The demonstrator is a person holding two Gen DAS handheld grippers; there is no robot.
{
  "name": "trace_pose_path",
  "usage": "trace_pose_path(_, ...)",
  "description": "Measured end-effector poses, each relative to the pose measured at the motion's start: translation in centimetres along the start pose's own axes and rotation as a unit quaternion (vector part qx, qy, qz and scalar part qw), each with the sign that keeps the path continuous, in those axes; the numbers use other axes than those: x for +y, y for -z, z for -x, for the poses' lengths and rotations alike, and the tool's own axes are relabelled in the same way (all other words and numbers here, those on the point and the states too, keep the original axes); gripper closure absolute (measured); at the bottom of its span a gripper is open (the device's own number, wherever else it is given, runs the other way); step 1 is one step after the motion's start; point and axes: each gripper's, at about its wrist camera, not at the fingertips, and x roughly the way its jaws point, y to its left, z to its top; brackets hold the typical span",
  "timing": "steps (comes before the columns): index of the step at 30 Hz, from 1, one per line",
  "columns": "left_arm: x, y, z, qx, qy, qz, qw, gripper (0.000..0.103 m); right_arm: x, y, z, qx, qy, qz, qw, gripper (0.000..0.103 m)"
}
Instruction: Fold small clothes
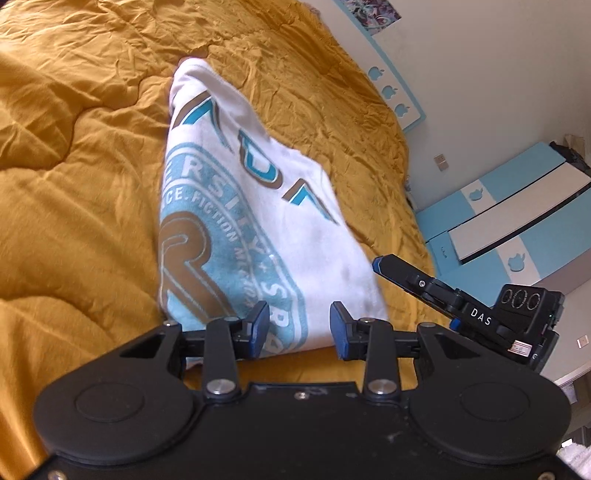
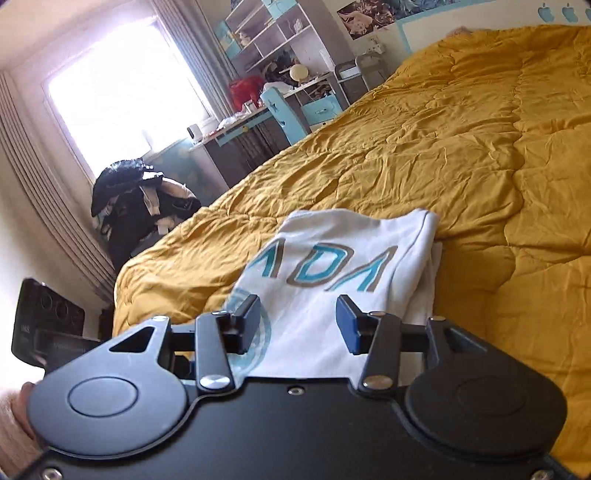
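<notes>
Left wrist view: yellow quilted bed (image 1: 92, 166) carries a folded white T-shirt (image 1: 229, 206), left hand-held gripper (image 1: 299, 326) jaws apart over its near edge, nothing pinched. Right wrist view: same shirt (image 2: 332, 273) by the bed's near edge, right hand-held gripper (image 2: 299, 325) also apart, empty. Cloth looks light, limp and prone to slipping; best pinched at a folded edge or corner through all layers.

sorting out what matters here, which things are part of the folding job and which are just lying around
Part of the job:
white printed shirt
yellow quilt it lies on
left gripper
right gripper

Just lying about:
pile of dark clothes
cluttered desk
shelves
blue and white cabinet
</notes>
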Motion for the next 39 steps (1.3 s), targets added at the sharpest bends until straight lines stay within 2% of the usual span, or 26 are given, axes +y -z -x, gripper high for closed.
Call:
trace_pose_path(2,0.7,0.6,-0.3,0.001,-0.002,0.007,1.0,0.064,-0.3,1.3,-0.6,0.026,0.043,-0.004,0.999,0.06)
trace_pose_path(4,1.0,0.7,-0.4,-0.004,0.001,0.012,0.9999,0.063,-0.5,2.3,-1.2,0.046,0.083,-0.004,0.995,0.074)
trace_pose_path(5,1.0,0.8,-0.5,-0.003,-0.002,0.011,0.9999,0.062,-0.6,2.9,-1.3,0.046,0.1,0.001,0.994,0.077)
trace_pose_path(9,-0.1,0.4,0.0,-0.006,-0.016,-0.003,0.9999,0.063,-0.7,3.7,-1.6,0.043,0.116,-0.007,0.992,0.077)
trace_pose_path(10,-1.1,0.2,0.5,-0.013,-0.025,-0.013,0.9995,0.063,-0.6,3.5,-1.4,0.043,0.116,-0.016,0.992,0.076)
trace_pose_path(12,-3.3,0.1,2.1,-0.041,-0.048,-0.049,0.9968,0.061,0.0,2.9,-0.5,0.038,0.12,-0.037,0.991,0.067)
trace_pose_path(14,-5.9,0.1,3.8,-0.068,-0.081,-0.082,0.991,0.054,1.6,2.1,0.9,0.019,0.129,-0.039,0.991,0.047)
trace_pose_path(18,-11.1,1.0,6.3,-0.106,-0.145,-0.146,0.9729,0.048,6.0,1.4,3.3,0.004,0.183,-0.001,0.983,0.04)
trace_pose_path(20,-13.0,1.7,7.1,-0.115,-0.171,-0.159,0.9655,0.045,8.0,1.5,3.9,0.004,0.205,0.018,0.979,0.031)
trace_pose_path(23,-14.8,3.1,7.6,-0.114,-0.206,-0.165,0.958,0.043,10.8,1.9,4.9,0.004,0.23,0.043,0.972,0.03)
trace_pose_path(26,-15.2,4.6,7.8,-0.105,-0.228,-0.157,0.9551,0.043,12.8,2.5,6.0,-0.001,0.237,0.053,0.97,0.027)
trace_pose_path(32,-15.5,7.1,8.1,-0.097,-0.276,-0.167,0.9416,0.042,15.0,4.2,6.6,0.011,0.265,0.064,0.962,0.027)
trace_pose_path(39,-15.2,7.6,8.9,-0.092,-0.272,-0.153,0.9455,0.042,15.8,4.7,7.1,0.011,0.274,0.057,0.96,0.027)
